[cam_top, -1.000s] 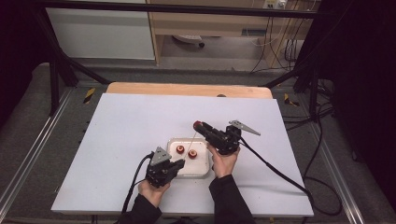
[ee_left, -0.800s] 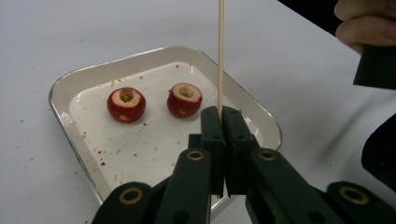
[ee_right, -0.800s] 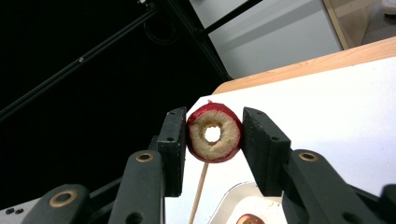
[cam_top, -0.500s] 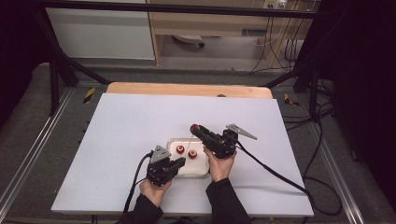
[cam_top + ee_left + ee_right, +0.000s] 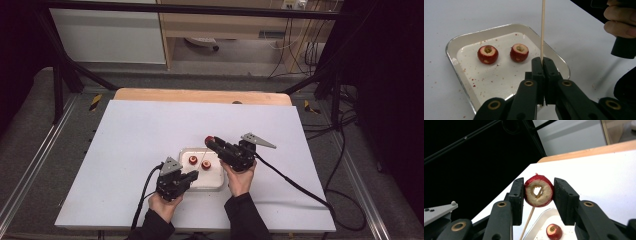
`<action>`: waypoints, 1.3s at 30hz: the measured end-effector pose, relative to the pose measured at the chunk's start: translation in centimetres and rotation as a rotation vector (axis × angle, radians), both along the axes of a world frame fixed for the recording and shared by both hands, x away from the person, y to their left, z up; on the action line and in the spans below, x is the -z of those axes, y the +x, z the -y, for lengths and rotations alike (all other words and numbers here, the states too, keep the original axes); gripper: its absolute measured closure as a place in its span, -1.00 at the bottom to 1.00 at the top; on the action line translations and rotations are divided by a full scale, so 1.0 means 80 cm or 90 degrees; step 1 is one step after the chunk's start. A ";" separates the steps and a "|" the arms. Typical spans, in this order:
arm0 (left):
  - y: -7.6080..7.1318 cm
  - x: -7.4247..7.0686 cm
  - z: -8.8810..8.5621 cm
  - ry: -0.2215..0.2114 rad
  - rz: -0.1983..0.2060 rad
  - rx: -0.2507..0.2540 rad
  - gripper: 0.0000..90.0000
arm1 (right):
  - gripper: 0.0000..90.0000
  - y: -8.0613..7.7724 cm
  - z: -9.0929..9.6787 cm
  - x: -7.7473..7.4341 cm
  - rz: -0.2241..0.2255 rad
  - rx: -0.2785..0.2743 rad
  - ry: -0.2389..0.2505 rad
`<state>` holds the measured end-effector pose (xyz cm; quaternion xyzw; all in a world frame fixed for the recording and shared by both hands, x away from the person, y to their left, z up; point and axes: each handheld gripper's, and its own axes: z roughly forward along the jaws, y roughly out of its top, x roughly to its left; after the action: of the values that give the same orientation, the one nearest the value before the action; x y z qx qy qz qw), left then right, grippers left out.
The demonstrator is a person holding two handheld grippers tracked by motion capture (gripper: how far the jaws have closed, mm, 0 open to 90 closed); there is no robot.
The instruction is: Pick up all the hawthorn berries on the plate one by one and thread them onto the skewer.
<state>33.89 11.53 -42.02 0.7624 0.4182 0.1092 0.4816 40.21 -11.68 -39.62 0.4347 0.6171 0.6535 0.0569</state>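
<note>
- Because the skewer [image 5: 543, 30] is thin and stands upright with only its lower end pinched in the fully closed jaws of the left gripper [image 5: 176, 181], I judge it could tilt or slip if the fruit comes down off-centre, and then the tip would miss the cored hole
- While the left hand [image 5: 162, 206] sits near the front edge of the table [image 5: 125, 135], just in front of the tray's left front corner, its gripper points forward and slightly right over the tray [image 5: 456, 45]
- On the tray's floor, two cored red fruits [image 5: 488, 54] lie side by side toward its far left part, near the skewer, so a swing of the stick might knock them
- Further right, the right gripper [image 5: 539, 192] is partly closed on a cored red fruit [image 5: 539, 191], pads on its two sides, hole facing the camera; squeezing harder could crush the soft ring, I think
- Behind the tray's right edge the right hand [image 5: 241, 179] holds its gripper raised, pointing left and away, with the fruit just above the skewer's top
</note>
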 end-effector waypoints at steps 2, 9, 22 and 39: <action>-0.001 0.001 0.004 0.001 -0.007 0.002 0.97 | 0.39 0.000 0.000 0.000 0.006 0.000 -0.007; 0.000 0.005 0.008 -0.013 -0.011 -0.002 0.97 | 0.39 -0.002 0.000 0.001 0.013 0.004 -0.019; -0.002 0.001 0.001 -0.018 0.004 -0.016 0.97 | 0.40 0.003 -0.006 0.006 0.004 0.022 0.031; -0.014 0.005 -0.001 -0.032 0.019 0.000 0.97 | 0.39 0.006 0.010 -0.018 -0.050 0.019 0.153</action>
<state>32.74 11.59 -42.41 0.7484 0.4135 0.1105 0.5067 40.70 -12.44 -38.22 0.4728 0.5294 0.7043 -0.0107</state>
